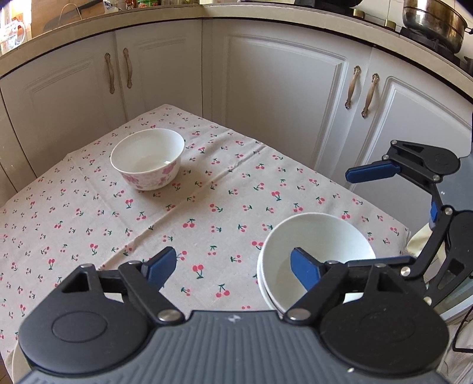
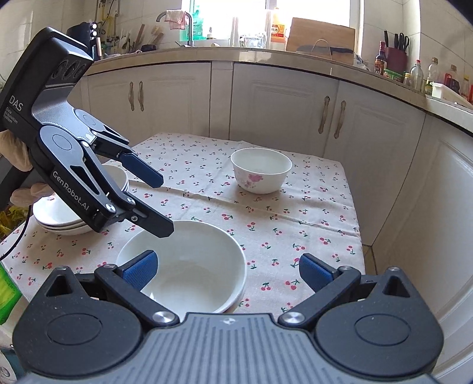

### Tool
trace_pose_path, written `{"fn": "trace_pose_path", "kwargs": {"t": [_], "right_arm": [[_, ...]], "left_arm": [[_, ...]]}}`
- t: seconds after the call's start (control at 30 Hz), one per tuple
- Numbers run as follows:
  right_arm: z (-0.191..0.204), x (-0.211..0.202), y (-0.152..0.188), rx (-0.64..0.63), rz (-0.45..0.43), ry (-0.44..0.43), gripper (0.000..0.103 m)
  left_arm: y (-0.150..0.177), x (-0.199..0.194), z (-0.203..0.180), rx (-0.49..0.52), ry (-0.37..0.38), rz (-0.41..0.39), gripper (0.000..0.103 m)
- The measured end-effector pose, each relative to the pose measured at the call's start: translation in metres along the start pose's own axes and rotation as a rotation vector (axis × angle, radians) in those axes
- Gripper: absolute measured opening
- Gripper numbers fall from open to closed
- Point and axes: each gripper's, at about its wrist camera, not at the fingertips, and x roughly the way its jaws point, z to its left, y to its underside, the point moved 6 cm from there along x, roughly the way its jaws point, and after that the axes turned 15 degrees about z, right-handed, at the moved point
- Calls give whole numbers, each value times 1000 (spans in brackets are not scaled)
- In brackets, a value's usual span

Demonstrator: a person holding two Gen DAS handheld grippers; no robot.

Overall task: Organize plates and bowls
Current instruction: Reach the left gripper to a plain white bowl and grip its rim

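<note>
A white bowl with pink flowers (image 1: 147,159) stands alone on the cherry-print tablecloth (image 1: 207,201); it also shows in the right wrist view (image 2: 260,170). A plain white bowl (image 1: 316,257) sits near the table's edge, nested on another; it also shows in the right wrist view (image 2: 189,265). My left gripper (image 1: 233,265) is open above the cloth, its right finger over this bowl's rim; seen from the right (image 2: 162,203), it hovers at the bowl's far rim. My right gripper (image 2: 227,271) is open, its left finger over the bowl; it also shows in the left wrist view (image 1: 372,174). A stack of white plates and bowls (image 2: 68,212) lies behind the left gripper.
White cabinets (image 1: 283,97) with brass handles stand close behind the table. The countertop carries a metal pot (image 1: 434,20), bottles (image 2: 419,76), a cutting board with a knife (image 2: 322,41) and a sink tap (image 2: 177,20). A green box (image 2: 7,295) sits at the table's left.
</note>
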Motion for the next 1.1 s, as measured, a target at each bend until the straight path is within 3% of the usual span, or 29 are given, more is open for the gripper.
{"fn": "trace_pose_path", "kwargs": {"t": [0.3, 0.57, 1.1], "right_arm": [[-36, 16, -38, -64, -10, -2, 103], [-64, 54, -75, -147, -22, -25, 103], [-82, 140, -113, -235, 29, -72, 103]], "left_arm": [[-37, 14, 34, -47, -31, -23, 96], [-74, 42, 68, -133, -52, -18, 96], [-122, 90, 111, -167, -91, -30, 95]]}}
